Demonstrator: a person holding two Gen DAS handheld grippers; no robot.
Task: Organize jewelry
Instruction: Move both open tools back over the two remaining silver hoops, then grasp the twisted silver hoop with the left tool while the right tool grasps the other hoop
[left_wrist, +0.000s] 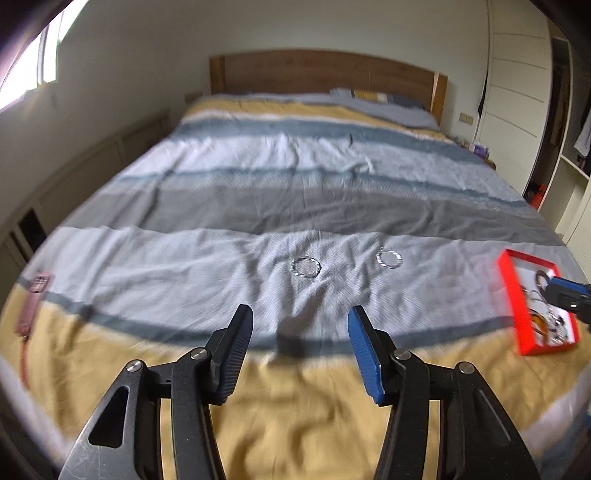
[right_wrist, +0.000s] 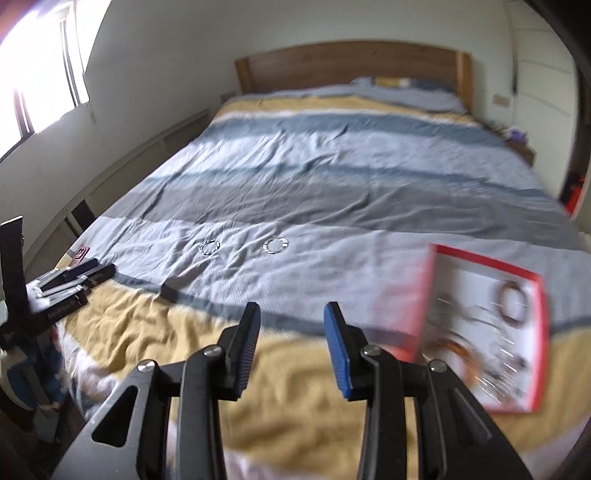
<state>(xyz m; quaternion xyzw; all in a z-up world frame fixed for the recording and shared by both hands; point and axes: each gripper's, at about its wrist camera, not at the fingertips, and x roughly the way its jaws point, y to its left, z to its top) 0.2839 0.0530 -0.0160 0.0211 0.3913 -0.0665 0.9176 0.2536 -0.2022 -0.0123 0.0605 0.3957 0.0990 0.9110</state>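
Since two silver bracelets (left_wrist: 306, 266) (left_wrist: 388, 257) lie loose on the bed cover (left_wrist: 258, 206), away from the red box (left_wrist: 509, 295) with the other jewelry, both my left gripper (left_wrist: 300, 325) and right gripper (right_wrist: 291, 321) hang wide apart and hold nothing, ready to grab

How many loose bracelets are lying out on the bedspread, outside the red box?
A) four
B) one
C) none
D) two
D: two bracelets lie side by side on the pale stripe, the left bracelet and the right bracelet, apart from the red box.
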